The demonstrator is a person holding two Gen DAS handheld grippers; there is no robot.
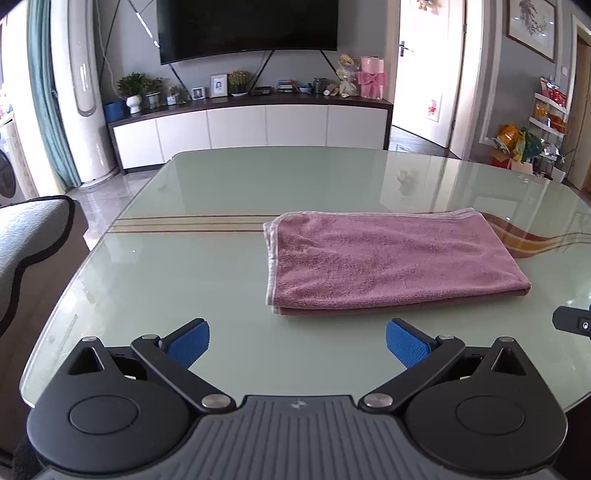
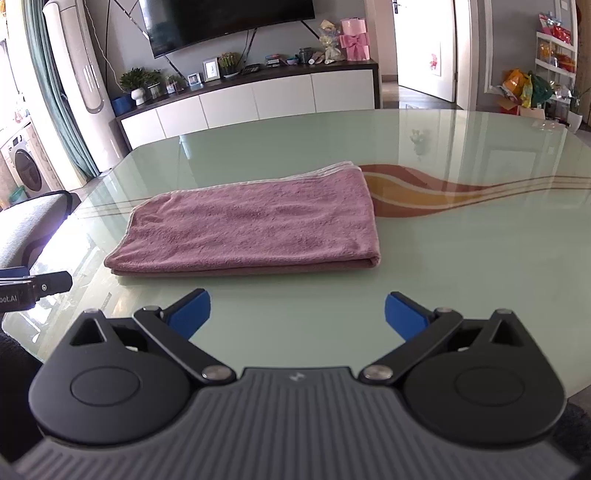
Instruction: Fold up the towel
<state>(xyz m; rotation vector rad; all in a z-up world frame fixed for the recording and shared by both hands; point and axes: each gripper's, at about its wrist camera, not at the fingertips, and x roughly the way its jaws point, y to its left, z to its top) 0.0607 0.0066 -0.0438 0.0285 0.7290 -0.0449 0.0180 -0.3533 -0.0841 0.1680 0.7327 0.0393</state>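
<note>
A pink towel (image 1: 391,262) lies folded in layers on the glass table (image 1: 221,184), its white-trimmed edge to the left. It also shows in the right wrist view (image 2: 251,225). My left gripper (image 1: 297,343) is open and empty, just short of the towel's near left corner. My right gripper (image 2: 297,314) is open and empty, just short of the towel's near right part. A piece of the right gripper shows at the edge of the left wrist view (image 1: 572,320), and a piece of the left gripper at the edge of the right wrist view (image 2: 33,286).
The table has a brown and orange wave pattern (image 2: 443,192) right of the towel. A grey chair (image 1: 26,236) stands at the table's left side. A white TV cabinet (image 1: 251,125) and a television (image 1: 247,26) are beyond the far edge.
</note>
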